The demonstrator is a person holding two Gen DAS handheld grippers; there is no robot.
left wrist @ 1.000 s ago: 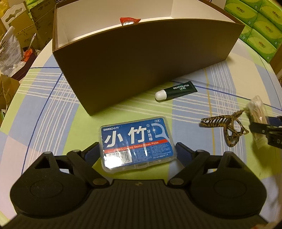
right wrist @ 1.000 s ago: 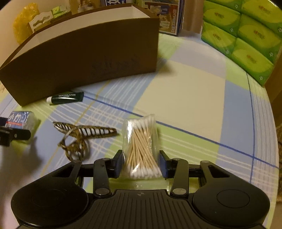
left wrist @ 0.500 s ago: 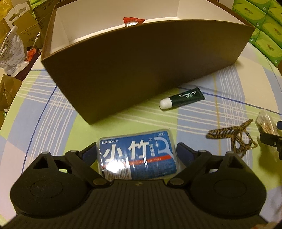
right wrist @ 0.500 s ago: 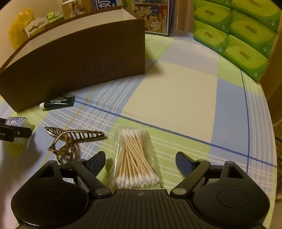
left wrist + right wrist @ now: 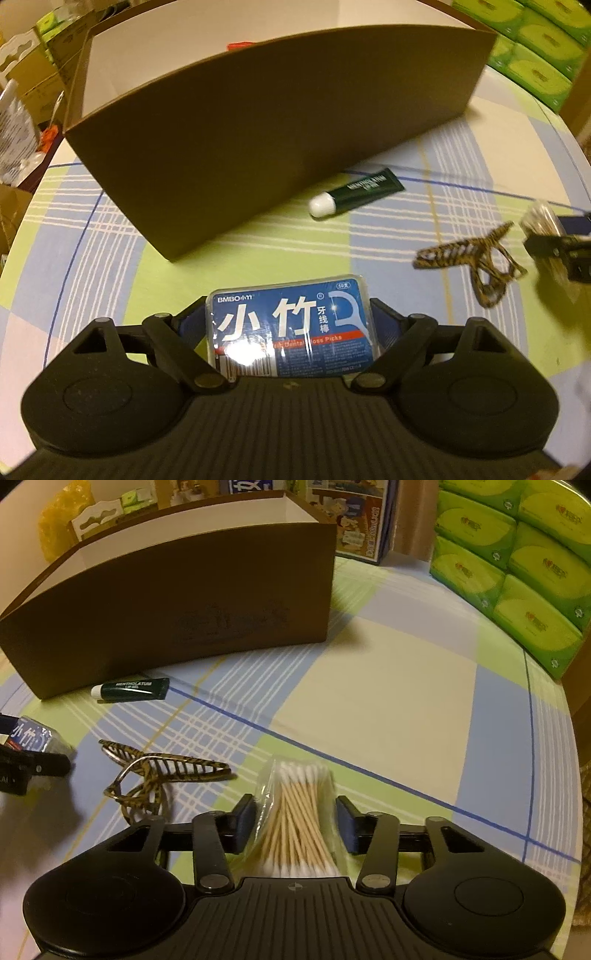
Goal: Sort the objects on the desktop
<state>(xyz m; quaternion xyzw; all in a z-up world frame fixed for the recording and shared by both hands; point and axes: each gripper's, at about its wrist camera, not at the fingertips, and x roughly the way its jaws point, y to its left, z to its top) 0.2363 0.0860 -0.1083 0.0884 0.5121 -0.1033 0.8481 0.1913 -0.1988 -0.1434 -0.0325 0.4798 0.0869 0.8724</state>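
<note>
- The left tongs are spread around the floss pick case, fingers close beside its short edges; whether they touch cannot be told.
- The case lies flat on the desk, in front of the brown box.
- The right tongs straddle the cotton swab bag, with gaps on both sides.
- The lip gel tube lies just beside the box's front wall; the striped hair clip sits farther out from the box, between case and bag.
- Right of the box, bare desk runs to the green tissue packs.
</note>
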